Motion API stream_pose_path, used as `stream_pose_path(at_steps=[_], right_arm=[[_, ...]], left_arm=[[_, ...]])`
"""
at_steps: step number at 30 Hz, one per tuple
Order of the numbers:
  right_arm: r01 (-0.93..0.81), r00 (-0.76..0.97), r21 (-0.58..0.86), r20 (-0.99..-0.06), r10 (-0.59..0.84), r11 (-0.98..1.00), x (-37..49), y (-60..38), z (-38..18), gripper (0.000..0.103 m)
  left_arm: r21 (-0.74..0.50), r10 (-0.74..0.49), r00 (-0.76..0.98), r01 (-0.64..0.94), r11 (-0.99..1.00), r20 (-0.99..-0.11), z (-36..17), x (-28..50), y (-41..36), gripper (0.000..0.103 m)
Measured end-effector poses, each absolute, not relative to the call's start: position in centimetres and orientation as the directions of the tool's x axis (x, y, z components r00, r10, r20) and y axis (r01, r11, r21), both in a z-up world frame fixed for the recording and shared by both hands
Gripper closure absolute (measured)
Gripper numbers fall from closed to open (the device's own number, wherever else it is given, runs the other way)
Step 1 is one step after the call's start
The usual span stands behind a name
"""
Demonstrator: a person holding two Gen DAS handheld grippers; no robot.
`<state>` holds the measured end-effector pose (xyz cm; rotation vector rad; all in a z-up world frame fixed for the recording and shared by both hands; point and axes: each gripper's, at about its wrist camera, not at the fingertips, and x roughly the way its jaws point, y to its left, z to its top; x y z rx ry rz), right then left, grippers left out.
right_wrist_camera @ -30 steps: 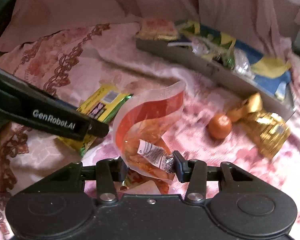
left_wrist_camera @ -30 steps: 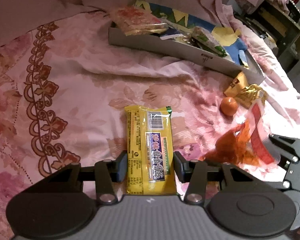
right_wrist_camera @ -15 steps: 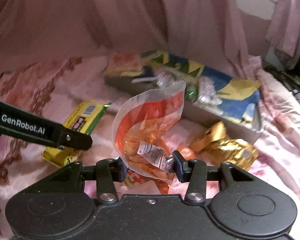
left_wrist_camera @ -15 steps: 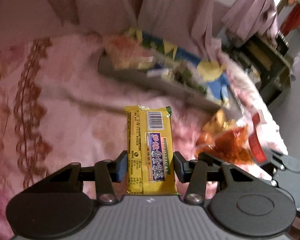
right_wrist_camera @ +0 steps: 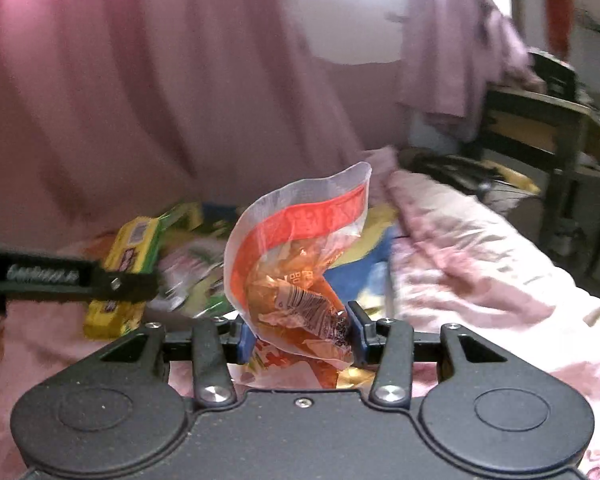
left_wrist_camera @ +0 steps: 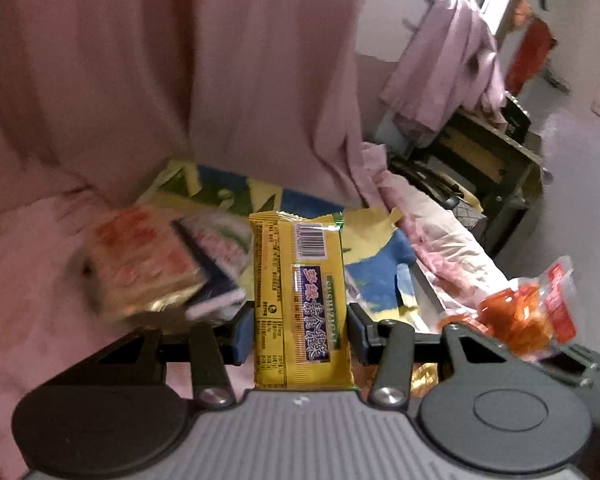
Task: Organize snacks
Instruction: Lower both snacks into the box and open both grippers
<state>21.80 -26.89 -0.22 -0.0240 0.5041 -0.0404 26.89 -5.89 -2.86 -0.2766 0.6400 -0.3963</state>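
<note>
yellow snack bar (left_wrist_camera: pixel 300 300) clamped lengthwise in left gripper (left_wrist_camera: pixel 300 330), long axis toward tray (left_wrist_camera: pixel 380 272) ahead; orange pouch (right_wrist_camera: pixel 300 276) pinched in right gripper (right_wrist_camera: pixel 300 334) alongside.

Pink curtain (left_wrist_camera: pixel 180 60), floral bedspread (right_wrist_camera: pixel 480 280), dark wooden desk (left_wrist_camera: pixel 488 160), pale wall (right_wrist_camera: pixel 352 40)

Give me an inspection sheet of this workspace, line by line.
Surface: pink floral bedspread, rumpled.
Job's things: yellow snack bar in the left claw; orange snack pouch in the right claw; both lifted toward the snack box, which holds blurred packets.
Clutter: gold wrapper below the left claw.
Grippers: both shut on their snacks.
Cables: nothing seen.
Surroundings: pink curtain behind; dark shelf unit at right with cloth draped above.
</note>
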Motion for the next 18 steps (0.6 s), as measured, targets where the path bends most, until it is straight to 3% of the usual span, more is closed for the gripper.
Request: stream_pose_path(at_steps=[7,18], right_arm=[[0.132,0.888,-0.019,-0.443,-0.126,0.991,25.8,-29.3,-0.6,0.056],[0.137,0.848,-0.055,-0.51,-0.146,0.989,29.7,-28.6,-3.4,0.056]], left_arm=[[-0.341,-0.427,0.747,0.28,0.897,-0.51,-4.1,30.0,-7.5,0.051],[-0.367,-0.439,0.707,0.266,0.891,-0.554,-6.8,32.2,-7.8,0.054]])
